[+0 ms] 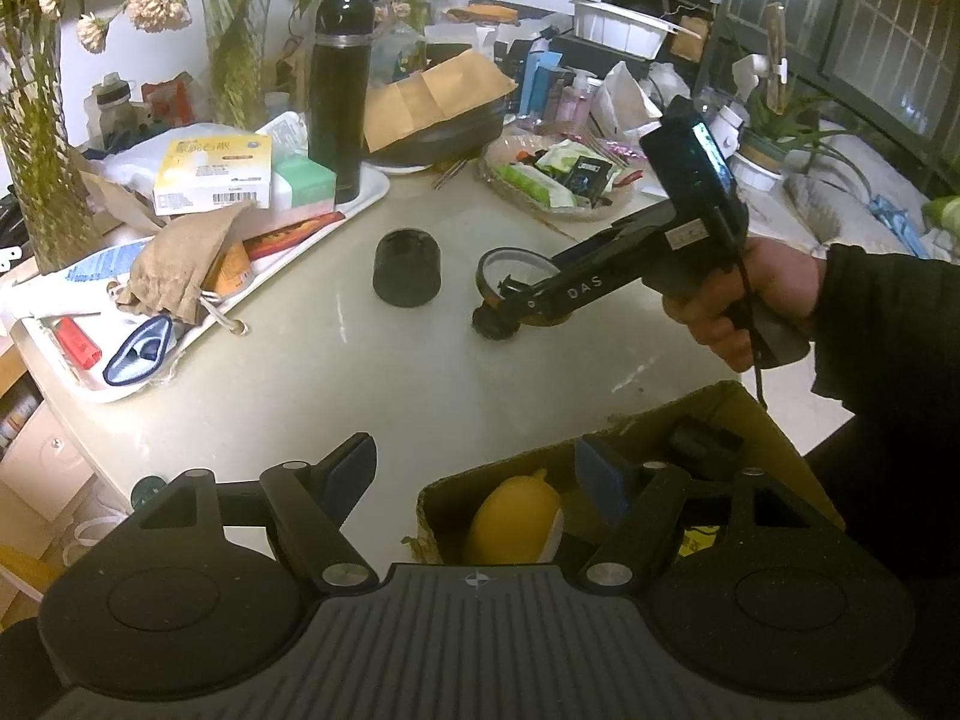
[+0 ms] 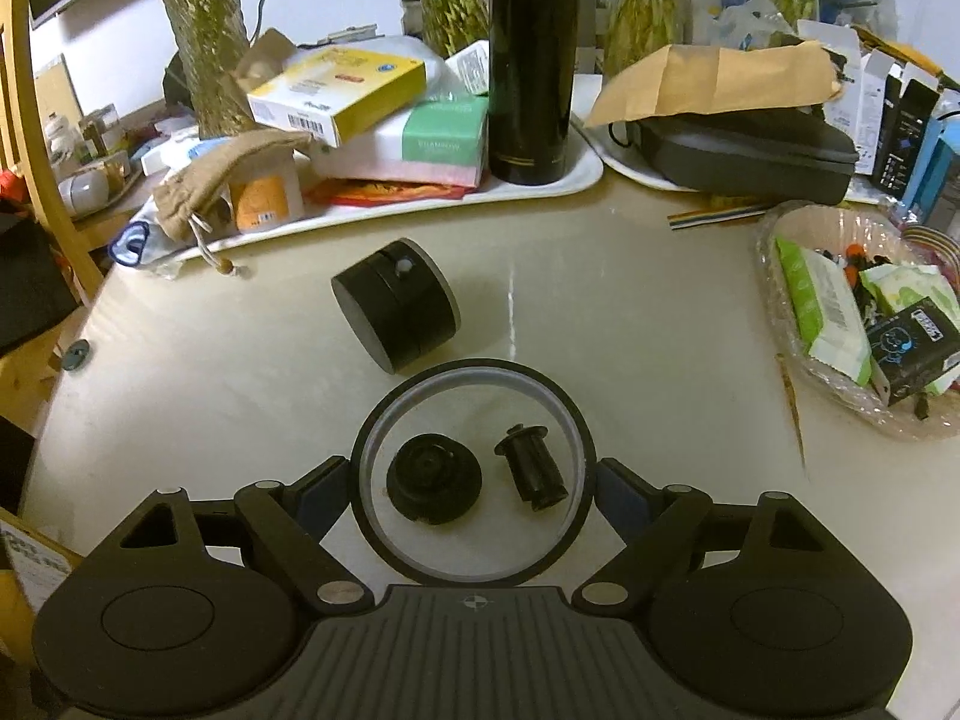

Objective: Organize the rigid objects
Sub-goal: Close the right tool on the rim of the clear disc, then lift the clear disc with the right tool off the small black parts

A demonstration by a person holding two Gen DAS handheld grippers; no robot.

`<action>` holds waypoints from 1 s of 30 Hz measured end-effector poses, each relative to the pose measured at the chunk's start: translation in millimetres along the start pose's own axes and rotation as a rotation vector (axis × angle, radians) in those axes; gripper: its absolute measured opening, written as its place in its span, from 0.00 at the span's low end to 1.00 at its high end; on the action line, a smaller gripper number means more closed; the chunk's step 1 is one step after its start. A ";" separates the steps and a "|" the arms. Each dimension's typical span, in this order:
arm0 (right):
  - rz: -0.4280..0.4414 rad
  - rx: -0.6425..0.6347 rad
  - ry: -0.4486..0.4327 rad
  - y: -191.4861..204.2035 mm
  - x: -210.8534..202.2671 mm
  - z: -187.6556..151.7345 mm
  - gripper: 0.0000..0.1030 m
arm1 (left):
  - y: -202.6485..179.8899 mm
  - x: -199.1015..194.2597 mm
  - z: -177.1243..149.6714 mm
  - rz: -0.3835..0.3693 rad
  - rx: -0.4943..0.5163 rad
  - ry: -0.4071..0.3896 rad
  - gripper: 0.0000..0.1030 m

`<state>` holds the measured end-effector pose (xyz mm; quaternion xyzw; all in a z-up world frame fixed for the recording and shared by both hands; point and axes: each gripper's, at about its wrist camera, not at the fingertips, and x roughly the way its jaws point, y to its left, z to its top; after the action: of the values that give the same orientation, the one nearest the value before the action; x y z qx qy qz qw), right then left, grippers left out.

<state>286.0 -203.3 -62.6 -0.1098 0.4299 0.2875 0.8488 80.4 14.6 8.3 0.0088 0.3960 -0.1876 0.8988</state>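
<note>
On the pale worktop [image 2: 180, 372], my right tongs [image 2: 474, 495] are closed on a black ring [image 2: 474, 369], one finger pad on each side of its rim. The ring is held up on edge; through it I see a black round knob [image 2: 433, 477] and a small flanged black plug [image 2: 531, 467] lying side by side on the surface. A black cylindrical case [image 2: 396, 306] lies tilted just beyond the ring, in front of the white tray [image 2: 576, 177] carrying a tall black flask [image 2: 531, 60]. My left tongs [image 1: 477, 468] stand wide and hold nothing, hovering over the edge of a cardboard box [image 1: 750, 414] that contains a yellow rounded object [image 1: 513, 519].
</note>
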 end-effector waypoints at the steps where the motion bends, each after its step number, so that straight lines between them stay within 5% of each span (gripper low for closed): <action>1: 0.000 0.003 -0.003 0.2 -2.5 -0.3 0.85 | 0.4 -0.1 0.9 0.003 0.001 -0.002 0.71; 30: -0.050 0.150 -0.115 10.2 -127.6 -52.9 0.85 | -7.6 7.5 21.2 0.019 0.077 -0.035 0.71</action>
<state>185.5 -268.2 7.2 -0.0399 0.3979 0.2390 0.8848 97.5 1.5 18.5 0.0439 0.3727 -0.1944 0.9063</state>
